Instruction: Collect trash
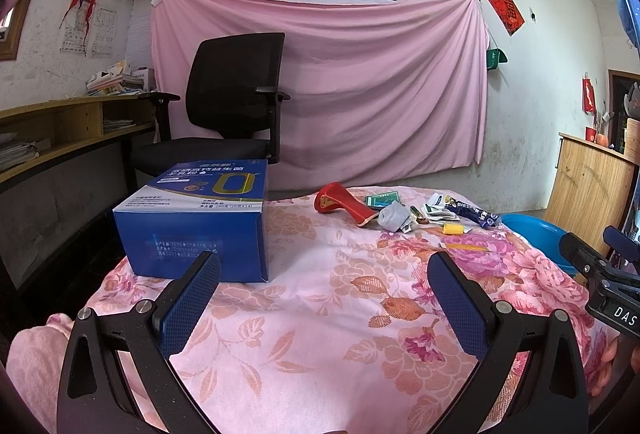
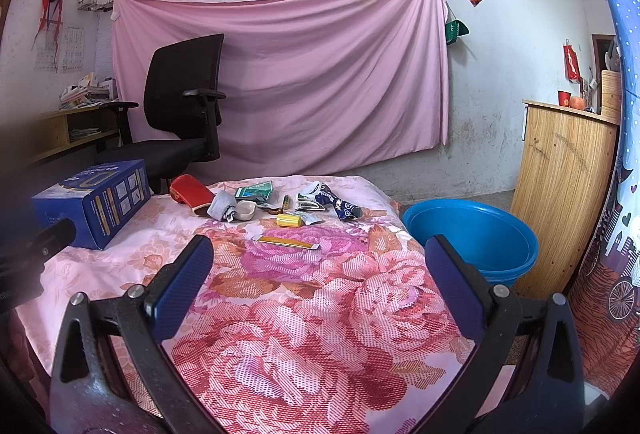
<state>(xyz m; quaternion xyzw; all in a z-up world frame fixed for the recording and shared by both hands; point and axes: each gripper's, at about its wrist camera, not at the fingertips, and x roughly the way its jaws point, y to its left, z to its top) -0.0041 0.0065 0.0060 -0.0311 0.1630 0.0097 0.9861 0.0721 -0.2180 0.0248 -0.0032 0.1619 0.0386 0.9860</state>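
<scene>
Trash sits heaped at the far end of the floral-covered surface (image 2: 320, 314): wrappers (image 2: 340, 207), yellow sachet (image 2: 288, 242), green packet (image 2: 254, 191). Blue basin (image 2: 472, 238) waits just beside (probably the bin). Left gripper (image 1: 324, 274) and right gripper (image 2: 318, 260) hover short, fingers spread wide, holding nothing.

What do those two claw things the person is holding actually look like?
Both look alike. The left gripper and right gripper each have two black angular plastic arms with triangular cut-outs and silver bolts, ending in blue textured pads. White letters "DAS" mark the right one's body, seen from the left camera.
</scene>
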